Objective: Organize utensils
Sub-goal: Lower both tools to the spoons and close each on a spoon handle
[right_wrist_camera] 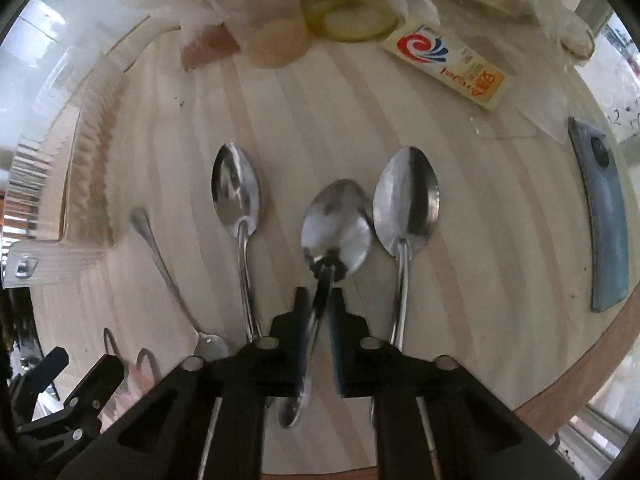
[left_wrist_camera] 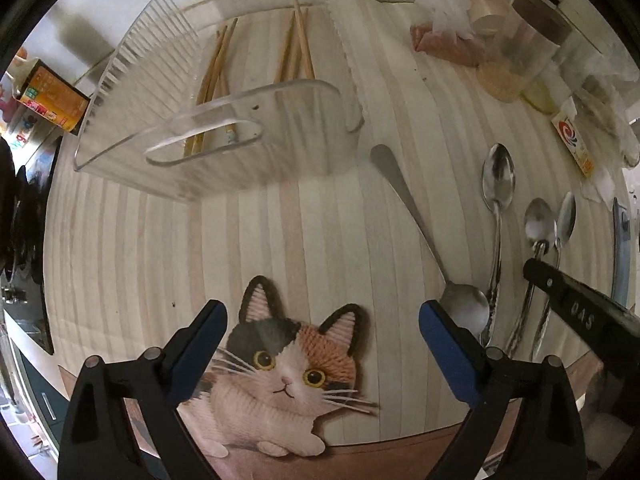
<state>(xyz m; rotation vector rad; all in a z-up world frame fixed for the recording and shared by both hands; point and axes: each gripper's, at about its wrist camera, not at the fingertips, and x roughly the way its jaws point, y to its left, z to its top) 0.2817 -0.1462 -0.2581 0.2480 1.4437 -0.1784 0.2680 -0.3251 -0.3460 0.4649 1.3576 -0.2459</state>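
Observation:
My right gripper (right_wrist_camera: 321, 298) is shut on the handle of the middle spoon (right_wrist_camera: 338, 226); it also shows in the left wrist view (left_wrist_camera: 539, 222). A spoon (right_wrist_camera: 236, 190) lies to its left and another (right_wrist_camera: 406, 198) to its right on the striped table. A fourth spoon (left_wrist_camera: 404, 196) lies reversed, its bowl near my left gripper's right finger. My left gripper (left_wrist_camera: 322, 320) is open and empty above a cat picture (left_wrist_camera: 280, 368). A clear organizer tray (left_wrist_camera: 224, 92) at the far left holds wooden chopsticks (left_wrist_camera: 214, 76) in two compartments.
Jars (left_wrist_camera: 520, 40), plastic bags and a small carton (right_wrist_camera: 448, 66) crowd the table's far right. A grey-blue flat object (right_wrist_camera: 604, 216) lies at the right edge. An orange box (left_wrist_camera: 52, 96) stands left of the tray. The round table's rim (right_wrist_camera: 580, 372) runs close in front.

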